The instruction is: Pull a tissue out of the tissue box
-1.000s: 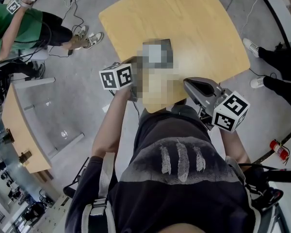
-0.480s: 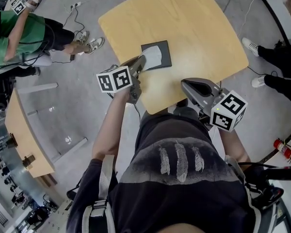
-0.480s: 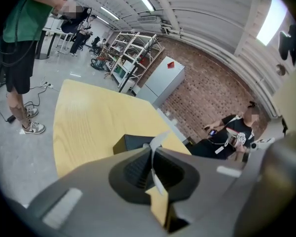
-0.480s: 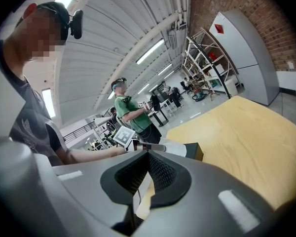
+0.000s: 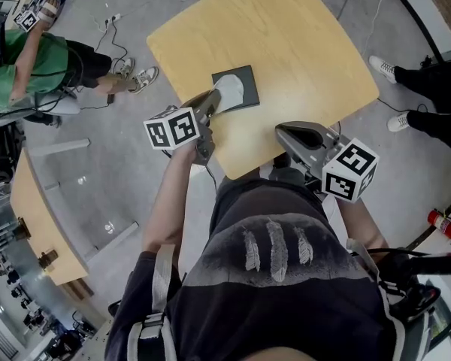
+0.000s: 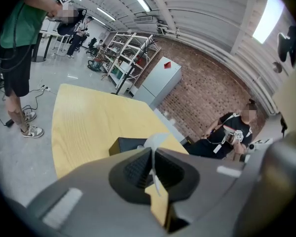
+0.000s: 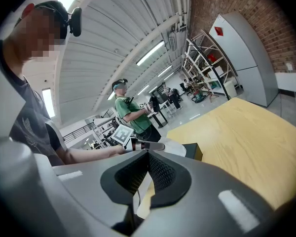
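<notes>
Left tongs [image 5: 213,101] pinch one tissue [image 5: 229,90] (one box [image 5: 250,90]); right tongs [image 5: 282,131] closed, empty.

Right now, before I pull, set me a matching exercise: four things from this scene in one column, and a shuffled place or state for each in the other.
1. tissue
2. tissue box
3. right gripper
4. fire extinguisher

A. on the floor, right of the table
B. shut and empty, by the wooden table's near edge
C. pinched in the left gripper's shut jaws
D. lying on the wooden table

Pairs: 1-C, 2-D, 3-B, 4-A
</notes>
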`<state>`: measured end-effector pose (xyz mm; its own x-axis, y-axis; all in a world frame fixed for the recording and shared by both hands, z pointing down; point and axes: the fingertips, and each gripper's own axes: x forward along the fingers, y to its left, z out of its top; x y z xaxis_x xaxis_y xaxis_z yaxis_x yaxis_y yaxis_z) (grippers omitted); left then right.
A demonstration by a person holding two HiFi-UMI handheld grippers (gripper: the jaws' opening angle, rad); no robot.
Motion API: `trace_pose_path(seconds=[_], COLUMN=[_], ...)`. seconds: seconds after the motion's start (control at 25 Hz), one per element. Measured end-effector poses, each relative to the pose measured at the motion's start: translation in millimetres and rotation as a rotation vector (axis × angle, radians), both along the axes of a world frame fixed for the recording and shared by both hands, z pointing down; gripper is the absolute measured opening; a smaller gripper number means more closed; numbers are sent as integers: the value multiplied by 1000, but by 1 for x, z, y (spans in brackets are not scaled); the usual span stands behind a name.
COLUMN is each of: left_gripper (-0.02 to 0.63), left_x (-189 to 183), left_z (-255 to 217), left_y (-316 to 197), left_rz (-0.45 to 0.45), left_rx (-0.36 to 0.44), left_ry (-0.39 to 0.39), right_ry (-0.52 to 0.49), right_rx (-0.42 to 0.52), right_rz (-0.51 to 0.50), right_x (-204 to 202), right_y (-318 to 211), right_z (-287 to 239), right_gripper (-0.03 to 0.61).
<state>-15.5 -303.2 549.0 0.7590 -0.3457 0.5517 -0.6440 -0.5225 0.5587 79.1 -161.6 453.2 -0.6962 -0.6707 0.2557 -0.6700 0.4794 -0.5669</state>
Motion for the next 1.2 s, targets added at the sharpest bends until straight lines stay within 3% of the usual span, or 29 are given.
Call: trace_pose_path(seconds=[1.2], left_gripper=[5], left_x=[-4], left_z=[-72], left_y=[6], left_rz=[-32], left_rx=[109], left_ry=[105], right_ry=[1], right_rx=[24], right_rz=[-40], right_x=[-8], right_y=[5], right_z=[-8], right_gripper=[-3])
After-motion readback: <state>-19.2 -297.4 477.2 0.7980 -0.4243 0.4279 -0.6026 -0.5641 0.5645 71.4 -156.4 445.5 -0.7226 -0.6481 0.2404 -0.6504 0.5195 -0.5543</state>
